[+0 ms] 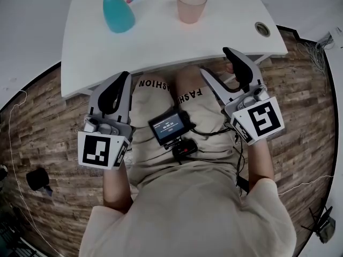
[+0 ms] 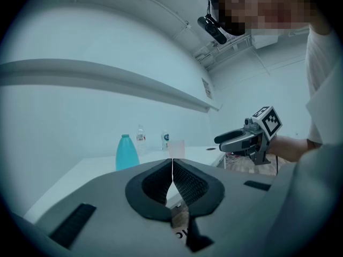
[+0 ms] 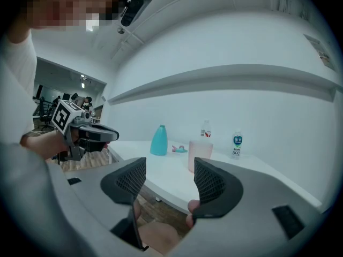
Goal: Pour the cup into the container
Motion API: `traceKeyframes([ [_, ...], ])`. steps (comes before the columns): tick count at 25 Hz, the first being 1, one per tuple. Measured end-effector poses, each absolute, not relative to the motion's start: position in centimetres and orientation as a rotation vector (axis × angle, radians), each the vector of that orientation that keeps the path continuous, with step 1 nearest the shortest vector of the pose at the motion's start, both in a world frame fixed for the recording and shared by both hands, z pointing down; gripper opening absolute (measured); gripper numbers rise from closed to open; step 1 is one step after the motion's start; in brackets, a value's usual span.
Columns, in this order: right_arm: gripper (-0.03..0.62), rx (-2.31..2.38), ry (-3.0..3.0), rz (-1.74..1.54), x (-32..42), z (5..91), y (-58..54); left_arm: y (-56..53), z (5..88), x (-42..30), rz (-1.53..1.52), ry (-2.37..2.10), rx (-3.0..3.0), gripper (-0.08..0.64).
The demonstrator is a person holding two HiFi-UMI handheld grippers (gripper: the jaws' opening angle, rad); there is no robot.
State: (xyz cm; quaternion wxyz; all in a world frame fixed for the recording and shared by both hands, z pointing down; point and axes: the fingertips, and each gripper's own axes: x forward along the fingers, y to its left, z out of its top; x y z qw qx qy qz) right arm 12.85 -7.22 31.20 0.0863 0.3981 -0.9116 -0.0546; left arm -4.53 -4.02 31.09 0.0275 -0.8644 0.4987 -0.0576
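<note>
We hold our left gripper (image 1: pixel 119 82) closed and our right gripper (image 1: pixel 220 67) open, both empty, with the cup (image 1: pixel 191 5) ahead on the tabletop (image 1: pixel 161 42).
</note>
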Motion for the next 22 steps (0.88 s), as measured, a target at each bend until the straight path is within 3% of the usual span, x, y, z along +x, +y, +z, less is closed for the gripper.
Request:
traceKeyframes([
  [22, 0.287, 1.189, -2.723, -0.198, 12.6, 30.2, -5.2, -2.3, 30.3, -4.5, -0.160, 1.530, -2.660, 0.014],
])
